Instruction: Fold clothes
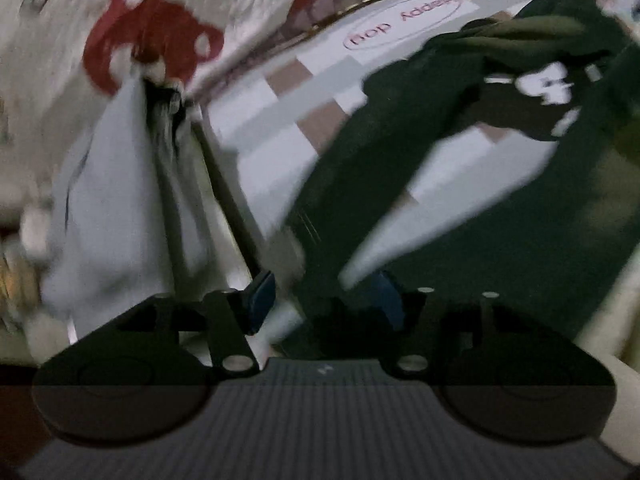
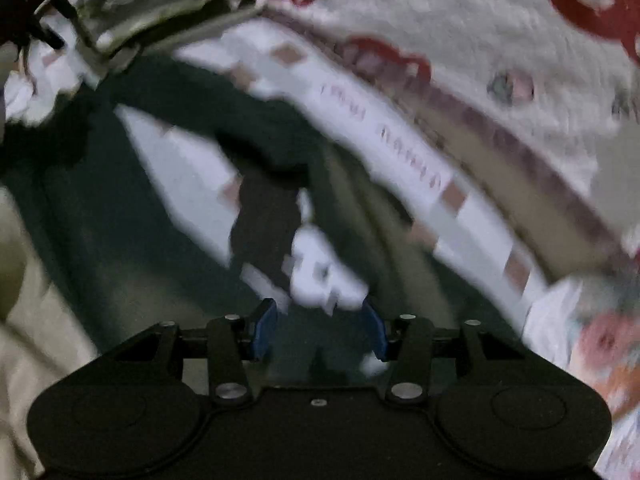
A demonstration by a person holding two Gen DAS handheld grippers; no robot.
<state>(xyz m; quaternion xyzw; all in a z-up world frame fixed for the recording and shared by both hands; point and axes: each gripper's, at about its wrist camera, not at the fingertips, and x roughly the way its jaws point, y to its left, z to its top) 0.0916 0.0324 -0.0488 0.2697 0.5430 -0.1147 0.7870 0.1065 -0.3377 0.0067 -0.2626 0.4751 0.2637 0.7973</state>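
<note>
left hand-held gripper (image 1: 324,300) jaws apart | right hand-held gripper (image 2: 320,326) jaws apart | dark green garment (image 1: 460,184) sprawls over checked sheet (image 1: 280,120)

Both wrist views are dim and heavily smeared by motion blur — the dark green fabric garment (image 1: 460,208) has no crisp edge, and its white print (image 2: 320,268) is only a bright blob. Fisheye distortion bends the checked bedsheet (image 1: 280,120) into curves. Only the black tongs (image 2: 318,334) stay sharp — no glare, soft shadows
</note>
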